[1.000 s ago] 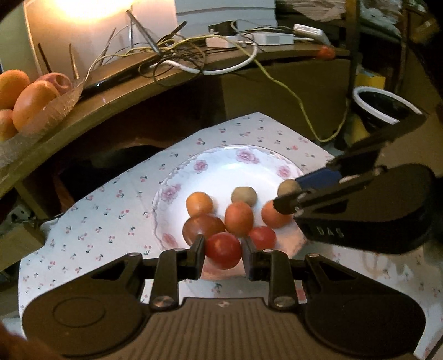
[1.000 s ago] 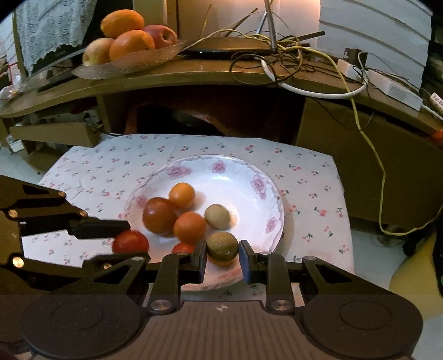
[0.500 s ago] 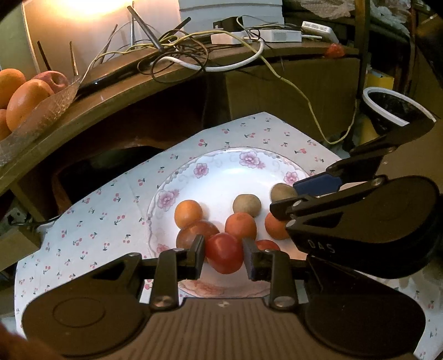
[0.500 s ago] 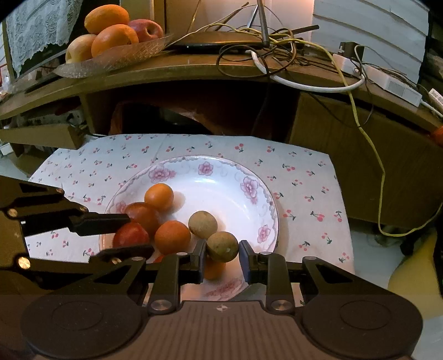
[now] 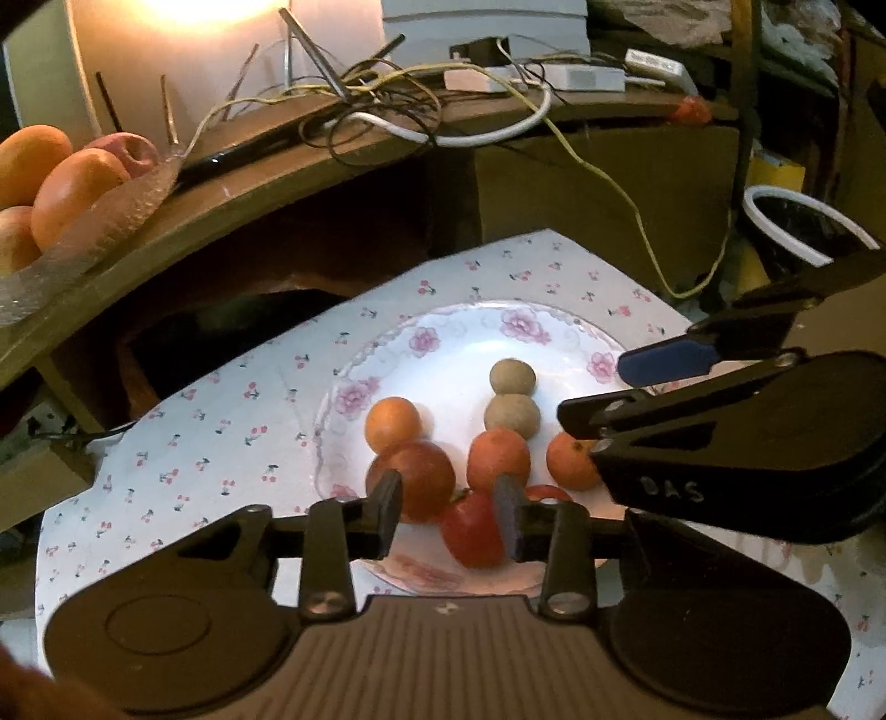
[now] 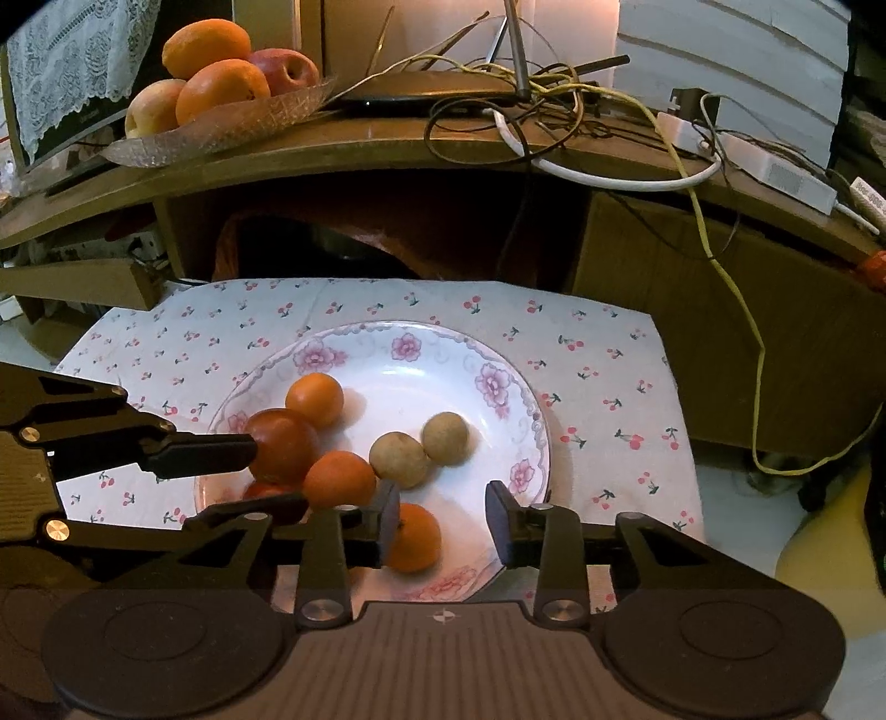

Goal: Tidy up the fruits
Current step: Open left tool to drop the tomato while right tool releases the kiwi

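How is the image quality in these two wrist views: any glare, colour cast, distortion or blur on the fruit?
Left wrist view: a blown-out lamp glow top left, warm orange cast, shelf edge bowed by the fisheye, fruit on the plate fairly sharp. Right wrist view: dimmer and evenly lit, same cast, a small gloss on the plate, corners vignetted, shelf curved.

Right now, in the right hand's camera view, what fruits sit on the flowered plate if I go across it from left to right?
Dark red tomato → small orange → orange by the left finger → first brownish round fruit → second brownish round fruit, all on the flowered plate. The nearest orange overlaps that span, so I leave it out.
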A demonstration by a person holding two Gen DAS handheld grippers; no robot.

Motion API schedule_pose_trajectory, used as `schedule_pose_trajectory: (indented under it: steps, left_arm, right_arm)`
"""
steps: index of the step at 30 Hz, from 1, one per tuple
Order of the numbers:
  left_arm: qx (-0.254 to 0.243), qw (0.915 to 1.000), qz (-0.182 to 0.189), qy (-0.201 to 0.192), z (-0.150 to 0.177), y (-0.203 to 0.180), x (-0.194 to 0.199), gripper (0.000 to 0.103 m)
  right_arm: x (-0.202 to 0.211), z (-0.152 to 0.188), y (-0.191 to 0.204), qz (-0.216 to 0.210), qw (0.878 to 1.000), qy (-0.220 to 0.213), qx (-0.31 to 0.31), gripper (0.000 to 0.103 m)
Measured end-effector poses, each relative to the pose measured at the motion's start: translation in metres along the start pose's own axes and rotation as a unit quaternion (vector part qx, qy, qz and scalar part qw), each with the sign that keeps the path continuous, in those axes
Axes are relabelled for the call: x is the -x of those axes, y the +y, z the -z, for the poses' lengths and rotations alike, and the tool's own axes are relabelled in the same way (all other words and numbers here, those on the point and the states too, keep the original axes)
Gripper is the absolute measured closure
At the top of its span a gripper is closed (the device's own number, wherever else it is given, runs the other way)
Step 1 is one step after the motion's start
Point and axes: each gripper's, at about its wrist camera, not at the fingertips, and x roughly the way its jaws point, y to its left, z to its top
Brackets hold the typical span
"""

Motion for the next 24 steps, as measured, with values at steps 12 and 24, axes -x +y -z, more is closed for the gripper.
schedule_pose_trajectory:
  steps: [12,24]
  left_arm:
    - [0.053,0.9985,-0.016,-0.004,0.004,0.018,0.012,0.04]
    - [0.086,0.996,-0.024,-0.002,0.009,0.021,0.015,0.022]
  right_arm:
    - [0.021,0.001,-0.001,0.013,1.0,-0.022,-0.014,0.056]
    - [0.032,0.01,0.002,0.017,0.999,-0.011,-0.03,0.053]
